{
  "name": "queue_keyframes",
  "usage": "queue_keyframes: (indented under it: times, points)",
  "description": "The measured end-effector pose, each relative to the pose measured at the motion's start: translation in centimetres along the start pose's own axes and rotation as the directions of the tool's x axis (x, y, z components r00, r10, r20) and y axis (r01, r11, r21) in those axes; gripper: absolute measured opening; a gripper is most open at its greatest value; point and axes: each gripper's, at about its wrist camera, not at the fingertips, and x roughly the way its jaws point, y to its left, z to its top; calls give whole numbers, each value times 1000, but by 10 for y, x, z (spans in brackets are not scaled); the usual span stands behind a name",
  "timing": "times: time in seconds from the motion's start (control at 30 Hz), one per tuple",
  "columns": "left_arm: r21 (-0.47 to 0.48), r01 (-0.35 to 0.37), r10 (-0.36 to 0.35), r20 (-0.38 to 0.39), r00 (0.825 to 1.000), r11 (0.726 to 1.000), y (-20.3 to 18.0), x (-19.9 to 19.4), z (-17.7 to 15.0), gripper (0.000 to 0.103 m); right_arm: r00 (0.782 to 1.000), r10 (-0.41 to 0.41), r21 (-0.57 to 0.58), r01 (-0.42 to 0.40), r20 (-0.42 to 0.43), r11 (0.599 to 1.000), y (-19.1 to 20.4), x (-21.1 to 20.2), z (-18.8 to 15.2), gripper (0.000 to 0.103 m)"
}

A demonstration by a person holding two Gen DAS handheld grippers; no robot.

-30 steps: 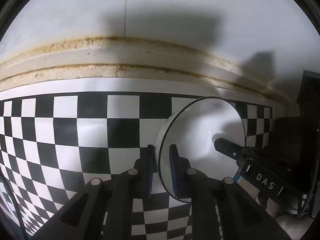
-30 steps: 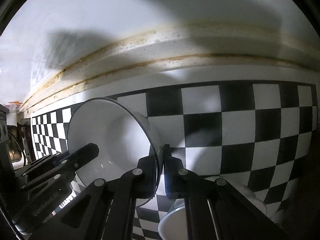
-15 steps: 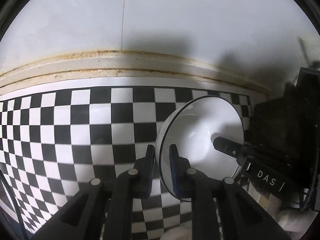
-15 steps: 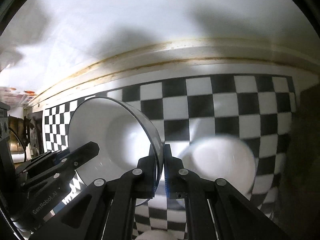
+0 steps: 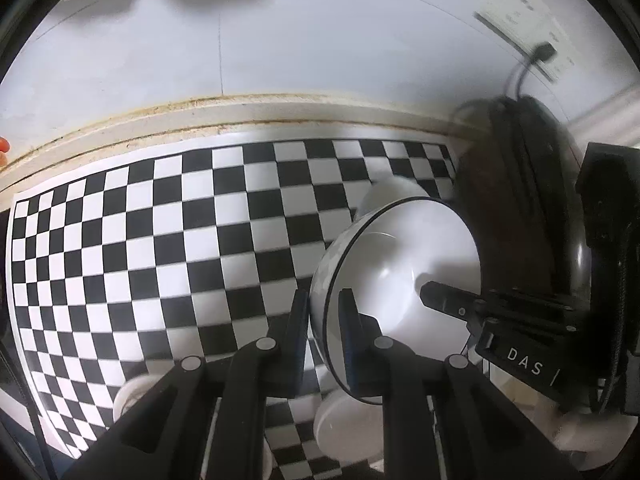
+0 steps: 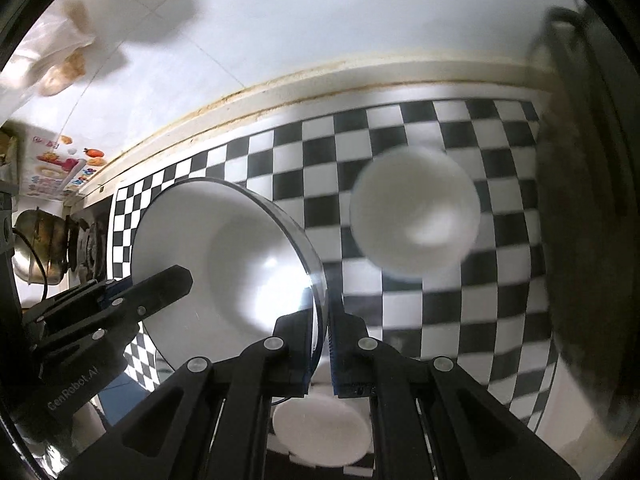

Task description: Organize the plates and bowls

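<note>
A white bowl with a thin dark rim (image 5: 400, 264) hangs tilted above the black-and-white checkered mat (image 5: 160, 240). My left gripper (image 5: 324, 304) is shut on its left rim, one finger inside and one outside. My right gripper (image 6: 326, 308) is shut on the opposite rim of the same bowl (image 6: 224, 248). Each view shows the other gripper's finger reaching into the bowl: the right one (image 5: 444, 300) and the left one (image 6: 160, 288). A second plain white bowl (image 6: 416, 212) stands on the mat below, blurred; it peeks out behind the held bowl in the left wrist view (image 5: 396, 192).
Small white dishes lie low on the mat (image 6: 320, 428) (image 5: 348, 428) (image 5: 128, 400). A dark round appliance with a cable (image 5: 520, 200) stands at the mat's right end. A metal pot (image 6: 36, 248) sits on a stove far left. A tiled wall runs behind the counter.
Both grippers have risen with the bowl held between them. Much more of the mat shows now, and the second white bowl and small dishes below have come into view.
</note>
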Motion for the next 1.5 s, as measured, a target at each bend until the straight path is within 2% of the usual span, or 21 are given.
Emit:
queue_keyframes:
  times: [0.2, 0.37, 0.57, 0.73, 0.87, 1.27, 1.5]
  points:
    - [68, -1, 2, -15, 1000, 998, -18, -7, -44, 13, 1000, 8, 28, -8, 11, 1000, -7, -13, -57, 8]
    - [105, 11, -3, -76, 997, 994, -24, 4, -79, 13, 1000, 5, 46, -5, -7, 999, -16, -10, -98, 8]
    - [129, 12, 8, -150, 989, 992, -27, 28, -114, 13, 998, 11, 83, -5, -64, 997, -32, 15, -139, 8]
    - [133, 4, 20, -183, 983, 991, -27, 46, -130, 13, 995, 13, 111, -1, -103, 994, -44, 38, -164, 8]
    - [121, 1, 25, -205, 978, 993, -24, 59, -136, 13, 993, 11, 122, 3, -116, 992, -50, 50, -174, 8]
    - [122, -37, 65, -235, 970, 992, -23, 81, -148, 13, 987, -14, 96, 29, -159, 995, -45, 75, -175, 9]
    - [126, -56, 86, -243, 966, 990, -24, 90, -153, 13, 982, -22, 76, 37, -187, 996, -41, 86, -173, 14]
